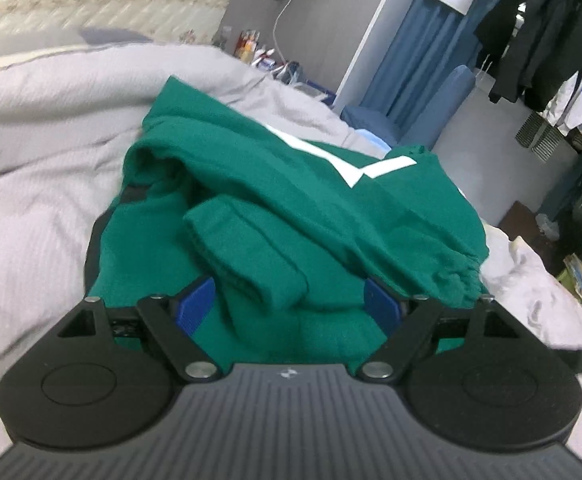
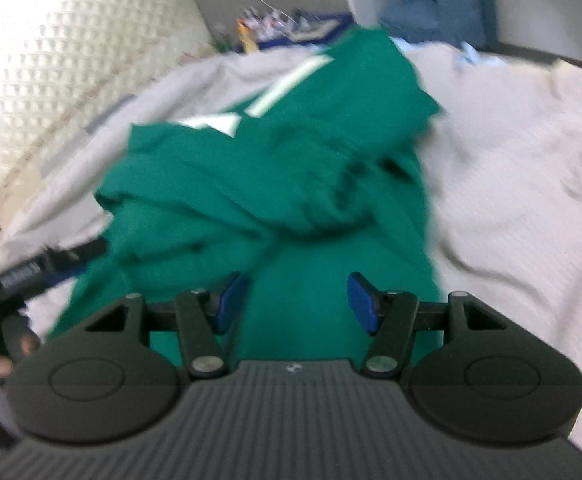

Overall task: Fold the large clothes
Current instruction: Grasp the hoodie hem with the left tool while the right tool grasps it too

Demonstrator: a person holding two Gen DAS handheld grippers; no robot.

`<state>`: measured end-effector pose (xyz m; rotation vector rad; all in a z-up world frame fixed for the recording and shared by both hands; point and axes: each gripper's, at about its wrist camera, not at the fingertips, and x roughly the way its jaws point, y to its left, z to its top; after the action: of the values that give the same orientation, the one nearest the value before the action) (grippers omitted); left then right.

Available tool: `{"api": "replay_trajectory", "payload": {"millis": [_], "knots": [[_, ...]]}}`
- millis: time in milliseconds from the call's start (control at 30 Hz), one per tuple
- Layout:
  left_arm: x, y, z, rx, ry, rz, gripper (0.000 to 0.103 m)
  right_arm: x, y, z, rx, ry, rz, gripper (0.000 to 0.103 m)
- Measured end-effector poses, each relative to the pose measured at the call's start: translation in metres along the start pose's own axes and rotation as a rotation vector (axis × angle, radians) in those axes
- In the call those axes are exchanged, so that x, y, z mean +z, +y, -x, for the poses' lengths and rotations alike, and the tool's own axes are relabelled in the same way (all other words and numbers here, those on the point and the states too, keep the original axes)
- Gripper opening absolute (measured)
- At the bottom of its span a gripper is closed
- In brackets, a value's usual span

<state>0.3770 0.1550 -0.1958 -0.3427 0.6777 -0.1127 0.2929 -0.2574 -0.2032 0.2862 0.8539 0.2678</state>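
Nearest, in the left view: left tongs (image 1: 289,306) spread wide, blue pads (image 1: 195,308) on both sides of a rolled green cuff (image 1: 247,256), gripping nothing. In the right view: right tongs (image 2: 297,302) also wide open, over flat green cloth, holding nothing.

Just beyond: one green garment (image 1: 291,200), large, lying bunched on the bed (image 1: 43,184), partly folded over itself, with sleeves on top. White stripes (image 1: 371,168) visible on the far part. Exact number of stripes hard to tell because of blur.

Probably soft and thick like a sweatshirt, light enough but floppy; no stiffness, so likely to sag and slide when lifted by one point. Best hold, by judgement: the ribbed cuff or hem, thicker and less slippery, with both tongs well apart.

Farther back: a quilted headboard (image 2: 51,92), a blue curtain (image 1: 415,52), several dark clothes (image 1: 539,40) hanging.
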Motion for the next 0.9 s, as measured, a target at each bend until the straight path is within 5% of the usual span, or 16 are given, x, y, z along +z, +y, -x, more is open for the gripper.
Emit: {"api": "replay_trajectory", "payload": {"millis": [133,267,467,567,700,900], "knots": [[-0.012,0.007,0.023,0.053,0.045,0.031,0.085,-0.015,-0.031,0.019,-0.035,0.052,-0.048,0.06],[-0.016,0.031,0.045,0.124,0.11,0.108,0.085,-0.019,-0.058,0.019,-0.005,0.083,-0.185,0.08],[-0.024,0.087,0.082,0.257,0.184,0.253,0.085,-0.028,-0.09,-0.017,0.032,0.179,-0.385,0.08],[-0.029,0.116,0.087,0.217,0.207,0.424,0.085,-0.032,-0.092,-0.026,0.091,0.195,-0.432,0.082],[-0.032,0.125,0.079,0.21,0.224,0.478,0.085,-0.034,-0.072,-0.014,0.272,0.172,-0.361,0.083],[-0.044,0.119,0.06,0.043,0.29,0.536,0.085,-0.043,-0.067,0.0,0.398,0.116,-0.354,0.083]]}}
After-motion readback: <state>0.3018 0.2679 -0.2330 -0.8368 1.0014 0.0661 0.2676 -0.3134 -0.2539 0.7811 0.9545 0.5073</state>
